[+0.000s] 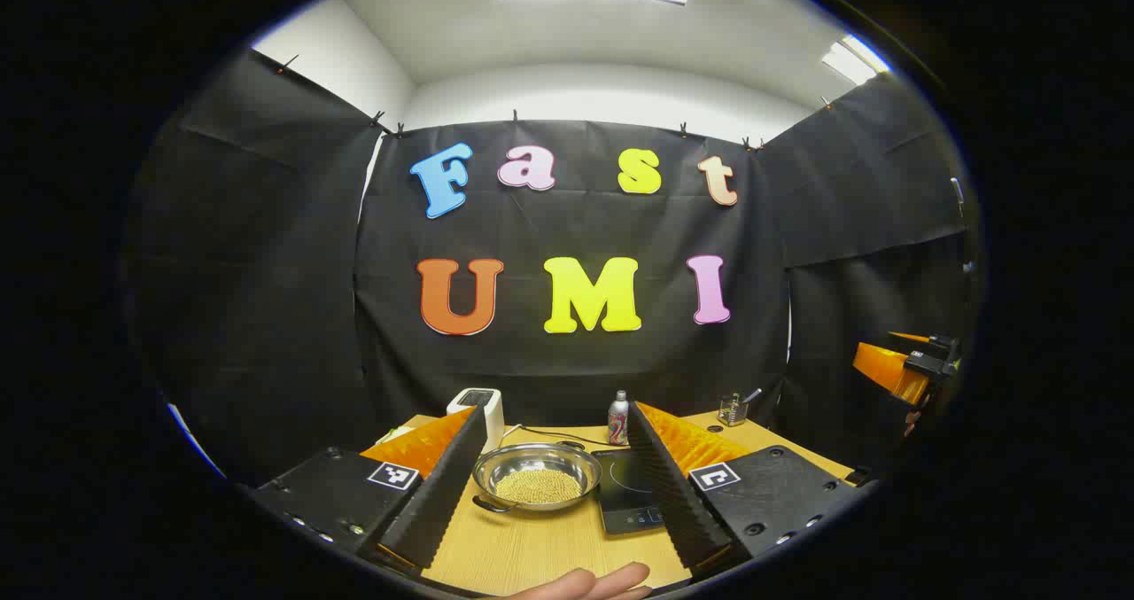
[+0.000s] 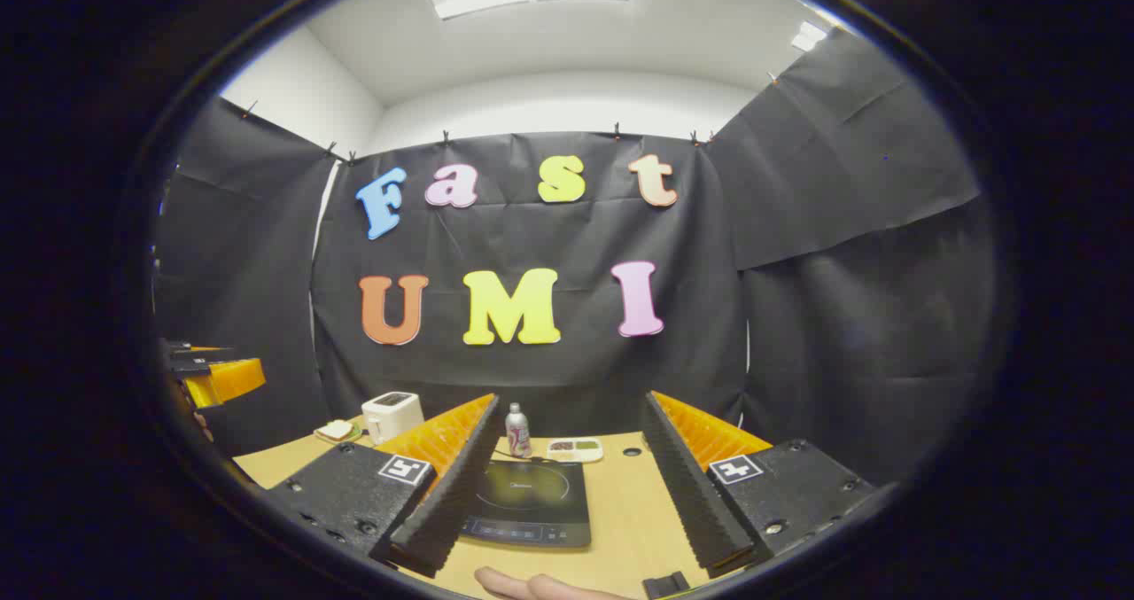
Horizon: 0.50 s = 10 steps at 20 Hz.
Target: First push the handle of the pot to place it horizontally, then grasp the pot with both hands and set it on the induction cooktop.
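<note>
Left gripper (image 1: 558,485): fingers spread wide, holding nothing, raised above the wooden table (image 1: 532,551). Steel pot (image 1: 537,477) of yellow grains on the table between those fingers, handle (image 1: 493,504) toward the near left. Induction cooktop (image 1: 627,492) just right of the pot, rims nearly touching. Bottle (image 1: 618,418) and white toaster (image 1: 477,409) behind. Right gripper (image 2: 567,485): fingers likewise wide apart, empty, framing the cooktop (image 2: 529,501). Divided tray (image 2: 574,448) near the bottle (image 2: 516,432).

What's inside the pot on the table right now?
The pot holds a heap of small yellowish grains or beans covering most of its bottom. What lies beneath that heap is hidden.
</note>
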Tool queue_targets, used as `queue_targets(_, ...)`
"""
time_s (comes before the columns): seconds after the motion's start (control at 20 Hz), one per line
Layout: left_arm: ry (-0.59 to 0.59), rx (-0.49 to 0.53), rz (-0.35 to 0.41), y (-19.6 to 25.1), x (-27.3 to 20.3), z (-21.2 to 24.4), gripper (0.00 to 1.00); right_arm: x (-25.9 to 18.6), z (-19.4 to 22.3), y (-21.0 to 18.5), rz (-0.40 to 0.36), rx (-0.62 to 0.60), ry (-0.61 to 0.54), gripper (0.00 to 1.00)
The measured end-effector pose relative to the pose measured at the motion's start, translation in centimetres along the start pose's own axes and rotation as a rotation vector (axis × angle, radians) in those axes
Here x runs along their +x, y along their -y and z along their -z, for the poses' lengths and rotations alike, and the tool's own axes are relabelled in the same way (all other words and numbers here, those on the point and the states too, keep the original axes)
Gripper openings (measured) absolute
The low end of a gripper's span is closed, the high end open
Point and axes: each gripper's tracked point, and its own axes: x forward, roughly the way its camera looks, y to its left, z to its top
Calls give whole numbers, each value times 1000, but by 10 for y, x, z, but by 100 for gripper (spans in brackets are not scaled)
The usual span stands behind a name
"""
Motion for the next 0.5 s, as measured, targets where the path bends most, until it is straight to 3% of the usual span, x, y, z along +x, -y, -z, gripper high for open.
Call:
queue_targets(0.2, -1, 5, -3, 1, 1, 2, 95, -3, 1, 8, 5, 38, -2, 98)
queue_targets(0.5, 2, 8, -10, -6, 2, 8, 95, -13, -4, -5, -87, 36, 29, 97)
